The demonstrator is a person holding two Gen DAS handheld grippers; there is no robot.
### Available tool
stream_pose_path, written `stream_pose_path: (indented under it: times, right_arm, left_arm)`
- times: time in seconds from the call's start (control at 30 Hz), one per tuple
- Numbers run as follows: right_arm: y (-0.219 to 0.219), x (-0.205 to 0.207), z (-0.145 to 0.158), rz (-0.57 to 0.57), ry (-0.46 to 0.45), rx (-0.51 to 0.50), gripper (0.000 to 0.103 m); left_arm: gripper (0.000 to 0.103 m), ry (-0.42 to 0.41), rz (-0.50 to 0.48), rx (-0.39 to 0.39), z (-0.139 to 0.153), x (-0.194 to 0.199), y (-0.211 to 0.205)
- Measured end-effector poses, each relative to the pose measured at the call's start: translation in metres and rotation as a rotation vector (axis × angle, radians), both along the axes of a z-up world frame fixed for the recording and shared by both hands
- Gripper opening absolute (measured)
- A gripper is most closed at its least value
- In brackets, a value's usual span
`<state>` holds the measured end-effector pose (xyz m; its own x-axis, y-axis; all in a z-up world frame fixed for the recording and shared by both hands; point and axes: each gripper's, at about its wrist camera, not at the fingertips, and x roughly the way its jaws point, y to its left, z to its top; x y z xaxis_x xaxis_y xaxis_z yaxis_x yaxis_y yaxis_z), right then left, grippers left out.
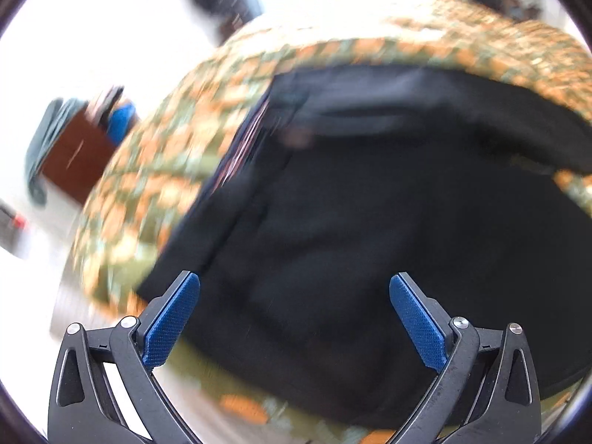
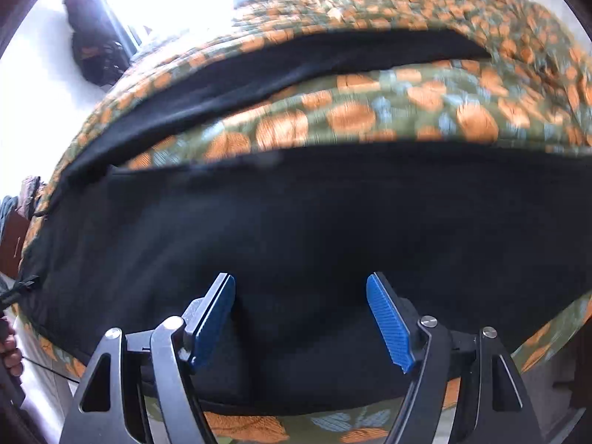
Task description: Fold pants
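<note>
Black pants [image 1: 370, 203] lie spread on a bed with an orange and green floral cover [image 1: 177, 140]. In the left wrist view my left gripper [image 1: 294, 318] is open above the pants' waist end, with nothing between its blue pads. In the right wrist view the pants [image 2: 296, 222] lie across the frame, one leg [image 2: 259, 74] stretching away along the cover [image 2: 370, 111]. My right gripper [image 2: 299, 318] is open just above the near leg, holding nothing. Both views are blurred by motion.
A brown wooden piece of furniture [image 1: 74, 155] with grey cloth draped on it stands left of the bed. A dark bag [image 2: 92, 48] sits on the floor by a bright window. The bed's near edge runs below both grippers.
</note>
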<state>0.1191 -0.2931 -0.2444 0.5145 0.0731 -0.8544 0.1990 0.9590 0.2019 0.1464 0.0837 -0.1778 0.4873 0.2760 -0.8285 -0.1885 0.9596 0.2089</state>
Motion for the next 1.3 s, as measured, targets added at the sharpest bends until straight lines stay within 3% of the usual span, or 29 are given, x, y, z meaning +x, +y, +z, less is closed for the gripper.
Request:
stream_pose_path:
  times: [0.1, 0.17, 0.23, 0.3, 0.37, 0.47, 0.57, 0.67, 0.83, 0.93, 0.97, 1.03, 1.3]
  right_arm:
    - [0.003, 0.004, -0.002, 0.019, 0.019, -0.008, 0.082]
    - [-0.001, 0.001, -0.001, 0.037, 0.034, -0.026, 0.085]
    - [-0.002, 0.001, -0.002, 0.041, 0.041, -0.034, 0.088]
    - [-0.003, 0.003, -0.005, 0.033, 0.040, -0.031, 0.089]
    - [-0.006, -0.001, -0.004, 0.027, 0.036, -0.032, 0.090]
    - [-0.004, 0.000, -0.007, 0.036, 0.039, -0.046, 0.094]
    - [-0.001, 0.002, -0.006, 0.036, 0.051, -0.059, 0.097]
    - [0.006, 0.002, 0.006, 0.020, 0.059, -0.050, 0.097]
    - [0.046, -0.006, 0.032, 0.125, -0.010, 0.031, 0.097]
    - [0.065, -0.004, 0.031, 0.187, -0.006, 0.040, 0.097]
    - [0.068, -0.003, 0.028, 0.197, 0.003, 0.035, 0.097]
    - [0.065, -0.002, 0.022, 0.189, 0.030, 0.036, 0.097]
    - [0.038, -0.009, 0.018, 0.120, 0.051, 0.053, 0.097]
  left_arm:
    - [0.103, -0.094, -0.115, 0.015, 0.027, 0.042, -0.020]
    - [0.103, -0.111, -0.151, 0.002, 0.032, 0.080, -0.018]
    - [0.103, -0.057, -0.130, -0.027, 0.016, 0.118, -0.005]
    - [0.103, 0.058, -0.052, -0.009, -0.019, 0.147, 0.018]
    - [0.103, 0.089, 0.016, -0.026, -0.041, 0.140, 0.050]
    - [0.103, 0.050, 0.105, -0.159, -0.037, 0.113, 0.092]
    - [0.102, 0.061, 0.194, -0.093, -0.018, 0.086, 0.099]
    - [0.102, 0.018, 0.120, -0.118, -0.006, 0.046, 0.074]
    - [0.103, 0.076, -0.075, -0.129, -0.012, 0.003, -0.003]
    - [0.102, 0.134, -0.179, -0.038, -0.023, -0.002, -0.042]
    - [0.102, 0.140, -0.196, 0.032, -0.026, -0.001, -0.054]
    - [0.102, 0.124, -0.212, 0.075, -0.024, -0.001, -0.063]
    - [0.103, 0.106, -0.245, 0.086, -0.012, 0.004, -0.076]
